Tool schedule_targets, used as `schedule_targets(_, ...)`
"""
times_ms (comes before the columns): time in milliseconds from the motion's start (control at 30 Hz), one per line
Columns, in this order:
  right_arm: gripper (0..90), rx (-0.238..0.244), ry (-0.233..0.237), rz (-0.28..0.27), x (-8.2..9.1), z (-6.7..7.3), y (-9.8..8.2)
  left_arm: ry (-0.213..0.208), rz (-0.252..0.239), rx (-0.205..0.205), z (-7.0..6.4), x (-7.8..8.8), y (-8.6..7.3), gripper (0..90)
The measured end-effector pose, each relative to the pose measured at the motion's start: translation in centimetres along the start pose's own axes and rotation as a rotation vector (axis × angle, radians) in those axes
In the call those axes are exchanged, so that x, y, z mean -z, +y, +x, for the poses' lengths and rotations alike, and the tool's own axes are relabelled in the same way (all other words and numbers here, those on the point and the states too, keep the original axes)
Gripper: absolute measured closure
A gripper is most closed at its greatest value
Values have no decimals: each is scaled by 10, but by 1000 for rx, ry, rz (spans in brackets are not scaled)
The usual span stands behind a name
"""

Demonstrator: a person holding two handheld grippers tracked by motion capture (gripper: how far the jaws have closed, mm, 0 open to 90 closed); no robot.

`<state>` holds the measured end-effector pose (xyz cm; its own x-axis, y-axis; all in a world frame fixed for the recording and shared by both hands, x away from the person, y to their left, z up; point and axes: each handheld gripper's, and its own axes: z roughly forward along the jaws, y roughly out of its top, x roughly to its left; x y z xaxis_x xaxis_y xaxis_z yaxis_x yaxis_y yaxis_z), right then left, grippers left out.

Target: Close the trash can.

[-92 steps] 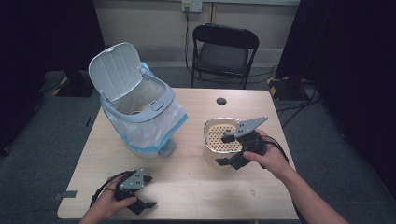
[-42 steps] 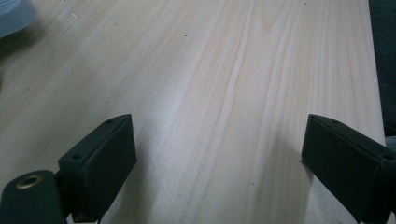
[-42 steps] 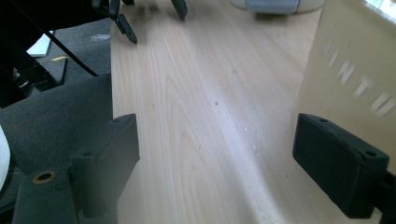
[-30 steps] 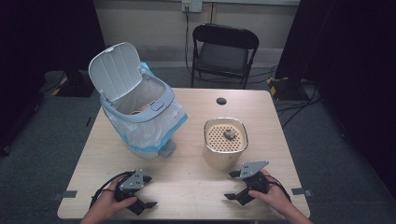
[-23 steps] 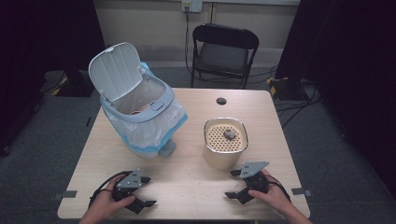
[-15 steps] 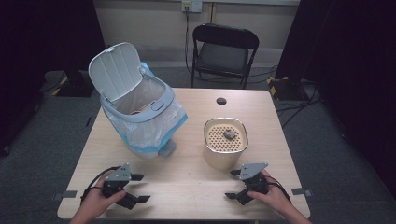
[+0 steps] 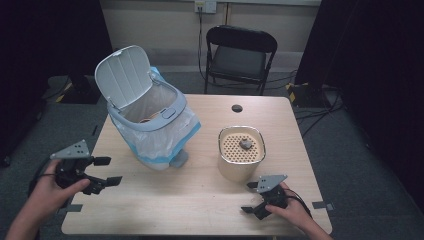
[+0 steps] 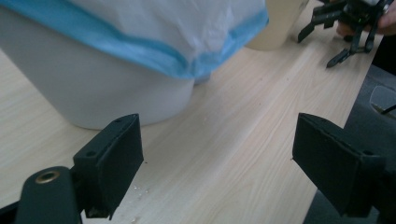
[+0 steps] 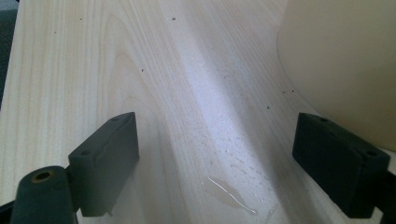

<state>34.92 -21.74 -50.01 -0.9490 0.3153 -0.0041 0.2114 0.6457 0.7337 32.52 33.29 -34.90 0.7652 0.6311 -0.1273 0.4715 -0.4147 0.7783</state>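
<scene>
Left hand-held gripper, jaws spread and empty after just narrowing slightly, hangs above the bench's near-left corner, facing the lined white bin. Right hand-held gripper, spread and empty, rests beside the cream strainer pot, where one grey scrap remains unemptied.

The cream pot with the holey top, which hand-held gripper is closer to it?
Right. The right hand-held gripper sits just in front of the cream pot, while the left hand-held gripper is across the table, near the bin.
</scene>
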Motion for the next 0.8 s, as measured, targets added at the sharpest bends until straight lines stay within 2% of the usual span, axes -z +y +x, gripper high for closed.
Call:
schedule_targets(67,139,0,0,0,0,0,0,10,8,5,3,8,11,157)
schedule_targets(100,139,0,0,0,0,0,0,9,7,31,7,12,19,157)
schedule_targets(200,139,0,-1,0,0,0,0,17,20,35,10,16,27,157)
schedule_targets(333,139,-2,0,-3,1,0,-1,27,11,45,17,22,37,157)
schedule_targets(467,139,-2,-1,-5,1,0,-1,73,12,58,28,33,53,158)
schedule_targets(500,139,-3,-1,-3,1,0,-1,73,12,58,28,33,53,158)
schedule_targets(533,139,-3,0,-4,1,0,-1,87,6,56,33,36,62,158)
schedule_targets(700,139,-2,1,-5,1,0,-1,108,3,67,44,39,77,159)
schedule_targets(733,139,-3,1,-5,1,0,-1,138,3,65,51,39,85,159)
schedule_targets(767,139,-3,1,-5,1,0,-1,138,3,65,51,39,85,159)
schedule_targets(800,139,-3,1,-5,1,0,-1,139,-11,80,55,39,89,159)
